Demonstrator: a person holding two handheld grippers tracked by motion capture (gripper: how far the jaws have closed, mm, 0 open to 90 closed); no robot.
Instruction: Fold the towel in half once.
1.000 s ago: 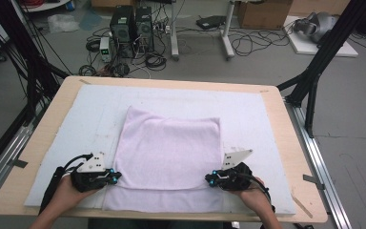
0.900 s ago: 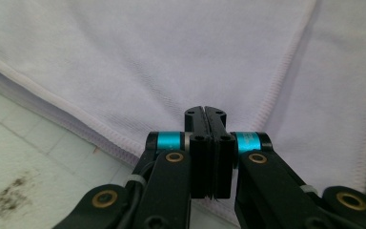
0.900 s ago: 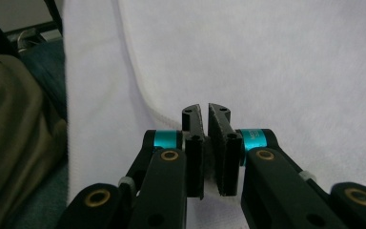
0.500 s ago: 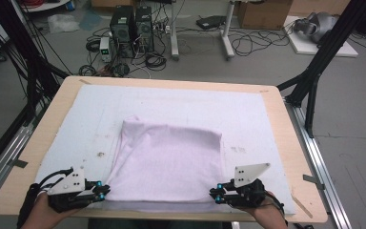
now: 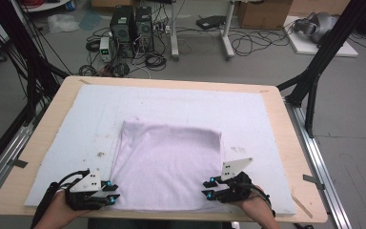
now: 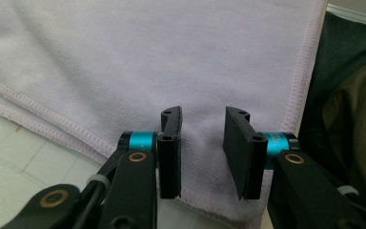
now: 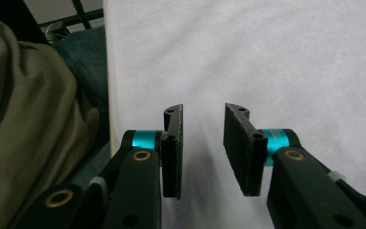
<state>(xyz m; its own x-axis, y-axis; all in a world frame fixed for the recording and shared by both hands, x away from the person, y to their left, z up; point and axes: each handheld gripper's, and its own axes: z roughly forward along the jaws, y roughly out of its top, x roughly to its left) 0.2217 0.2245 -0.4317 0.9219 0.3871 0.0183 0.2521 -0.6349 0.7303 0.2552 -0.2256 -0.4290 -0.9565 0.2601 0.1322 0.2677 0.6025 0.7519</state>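
White mat [image 5: 76, 124] bare around towel [image 5: 167, 162]; claws just opened at near corners.

We see a light wooden table [image 5: 43, 143], rounded corners, with its wood border bare around all four sides. A white mat [image 5: 181, 107] lies flat on it and covers most of the top; we note small dark specks on the mat left of centre and right of centre. On the mat lies a pale lilac towel [image 5: 167, 164], folded, its near edge right at the table's near edge. Its far edge sits slightly rumpled, left far corner a bit raised. The left gripper view shows its stitched hem lying on the mat.
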